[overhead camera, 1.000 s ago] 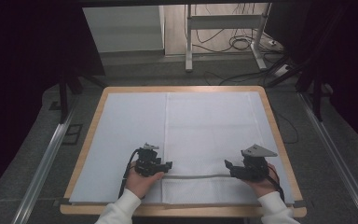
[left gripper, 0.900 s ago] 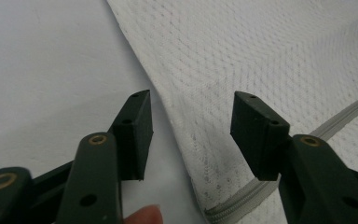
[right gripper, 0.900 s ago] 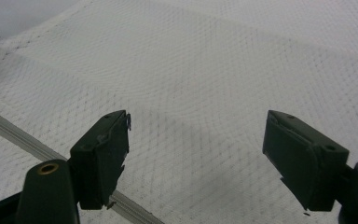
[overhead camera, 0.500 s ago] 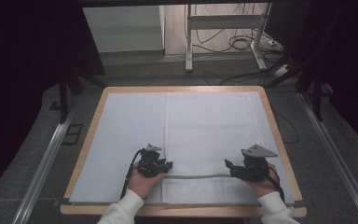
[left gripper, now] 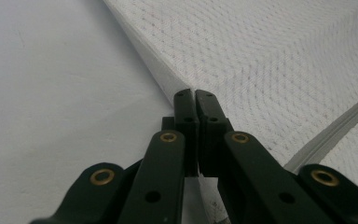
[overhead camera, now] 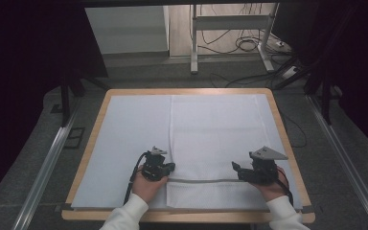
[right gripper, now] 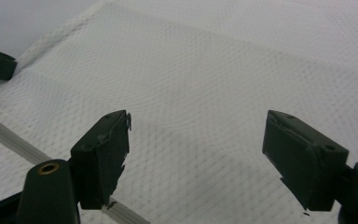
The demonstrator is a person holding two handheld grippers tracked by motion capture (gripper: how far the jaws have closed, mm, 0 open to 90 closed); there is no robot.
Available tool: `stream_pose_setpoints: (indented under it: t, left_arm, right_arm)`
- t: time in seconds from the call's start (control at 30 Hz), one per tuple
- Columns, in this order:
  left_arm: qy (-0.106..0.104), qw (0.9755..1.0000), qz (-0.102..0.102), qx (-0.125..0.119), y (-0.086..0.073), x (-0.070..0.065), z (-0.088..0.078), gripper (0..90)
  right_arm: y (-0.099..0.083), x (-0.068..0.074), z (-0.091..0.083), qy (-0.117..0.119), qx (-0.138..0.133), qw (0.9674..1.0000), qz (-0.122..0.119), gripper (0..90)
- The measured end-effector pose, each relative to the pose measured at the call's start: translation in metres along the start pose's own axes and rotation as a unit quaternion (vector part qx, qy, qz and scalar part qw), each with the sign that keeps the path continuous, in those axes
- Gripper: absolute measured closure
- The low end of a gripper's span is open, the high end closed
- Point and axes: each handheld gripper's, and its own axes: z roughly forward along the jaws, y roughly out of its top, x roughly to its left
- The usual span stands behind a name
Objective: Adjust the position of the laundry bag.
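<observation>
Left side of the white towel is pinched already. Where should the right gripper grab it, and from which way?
Take the white towel at its right edge, near the grey stripe, opposite the left gripper, which has just closed on the left edge. The right gripper stands open over flat cloth; probably slide it out to the right and come in from that side, one jaw under the layers.

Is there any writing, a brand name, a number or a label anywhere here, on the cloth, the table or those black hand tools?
None: no words, numbers or signs can be read.
White towel: plain woven pattern and a grey stripe, no label showing.
Left gripper and right gripper: plain black jaws with brass rivets, no markings.
Table: bare wooden rim, no print.
</observation>
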Motion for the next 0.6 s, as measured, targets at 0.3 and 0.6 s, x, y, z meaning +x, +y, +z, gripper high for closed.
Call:
stream_pose_setpoints:
  t: [0.3,0.6]
  left_arm:
    - [-0.004,1.0,0.003,-0.003,0.001,0.0,0.0,89.9]
    - [-0.013,0.9999,0.004,-0.004,0.002,0.002,-0.001,89.9]
  right_arm:
    - [0.021,-0.032,-0.017,-0.011,0.026,0.9989,0.038,23.9]
    - [0.047,-0.055,-0.012,-0.036,0.055,0.996,0.061,29.0]
